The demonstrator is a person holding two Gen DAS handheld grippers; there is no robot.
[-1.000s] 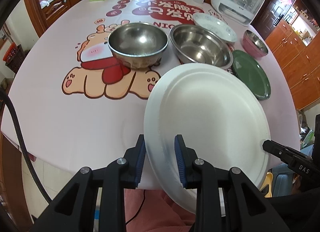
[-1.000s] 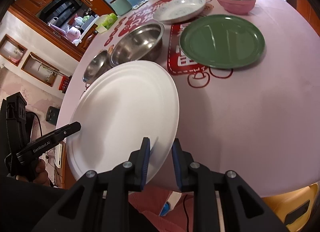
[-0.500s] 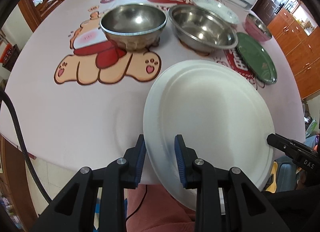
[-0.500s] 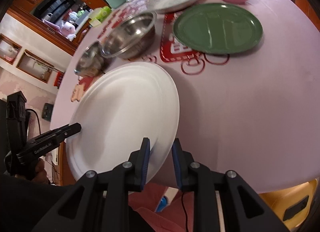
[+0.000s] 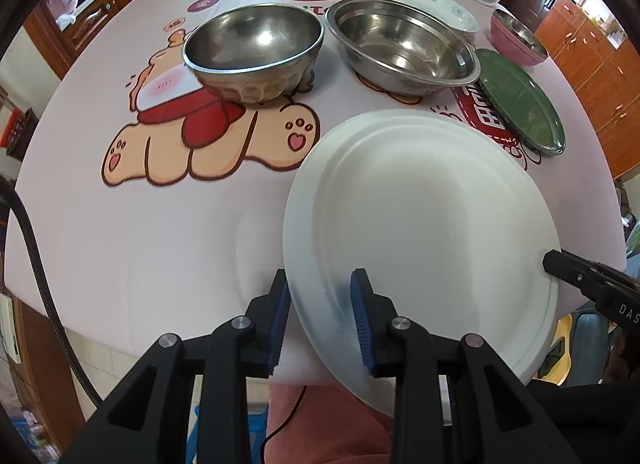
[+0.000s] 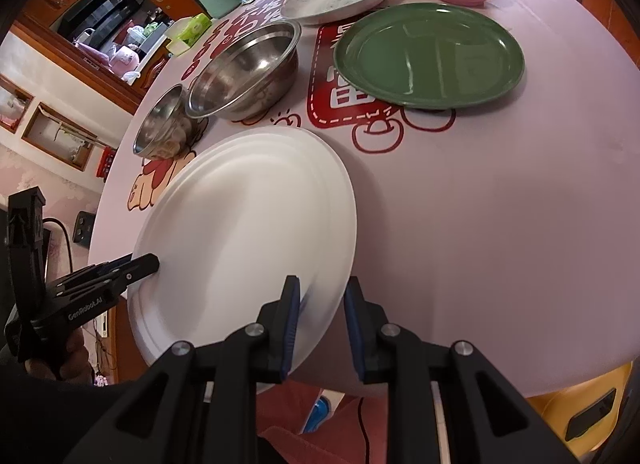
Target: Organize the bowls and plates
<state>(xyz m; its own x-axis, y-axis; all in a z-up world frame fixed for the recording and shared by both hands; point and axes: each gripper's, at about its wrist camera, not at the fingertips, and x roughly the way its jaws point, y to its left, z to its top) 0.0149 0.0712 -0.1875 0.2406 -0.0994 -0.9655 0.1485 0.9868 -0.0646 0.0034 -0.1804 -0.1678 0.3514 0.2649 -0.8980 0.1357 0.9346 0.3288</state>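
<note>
While both sets of jaws pinch opposite rims of the white plate [image 5: 424,224], left gripper [image 5: 320,318] and right gripper [image 6: 320,322] have carried it lower toward the worktop [image 5: 160,224], just short of the steel bowls [image 5: 256,52] and green plate [image 6: 428,54]; setting down looks next.

A round surface [image 5: 168,224] fills the middle of the room, covered in pale pink cloth printed with a cartoon bear [image 5: 208,132] and red characters. Reddish-brown wooden cabinets [image 5: 600,76] line the right side; a matching sideboard [image 5: 100,20] stands at the far left. Pale floor tiles [image 5: 120,368] show below the near edge. A framed wall niche [image 6: 60,136] is set into a light wall.
</note>
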